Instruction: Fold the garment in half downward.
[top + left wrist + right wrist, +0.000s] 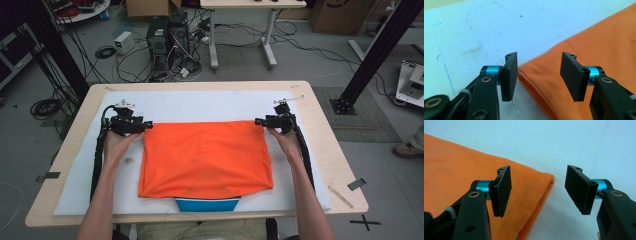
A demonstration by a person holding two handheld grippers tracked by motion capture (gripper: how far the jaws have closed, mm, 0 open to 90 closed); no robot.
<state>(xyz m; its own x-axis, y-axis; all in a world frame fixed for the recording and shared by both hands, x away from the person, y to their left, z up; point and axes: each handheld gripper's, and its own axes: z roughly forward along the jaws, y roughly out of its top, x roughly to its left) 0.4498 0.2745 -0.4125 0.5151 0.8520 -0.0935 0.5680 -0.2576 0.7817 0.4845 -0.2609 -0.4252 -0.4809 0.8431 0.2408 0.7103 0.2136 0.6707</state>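
An orange garment (205,157) lies folded flat in the middle of the white mat (200,102), and a blue-and-white edge (207,204) sticks out under its near side. My left gripper (148,125) is at the garment's far left corner, jaws open. In the left gripper view the left gripper (539,56) hovers over that corner of the orange cloth (599,37), pads apart and not touching it. My right gripper (258,121) is at the far right corner. In the right gripper view the right gripper (539,170) stands open above the folded corner (454,162), gripping nothing.
The mat covers most of a light wooden table (325,145), with bare mat left, right and beyond the garment. Strips of tape (356,184) lie at the table's right edge. Beyond the table, computers (167,35), cables and black frame posts (375,50) stand on the floor.
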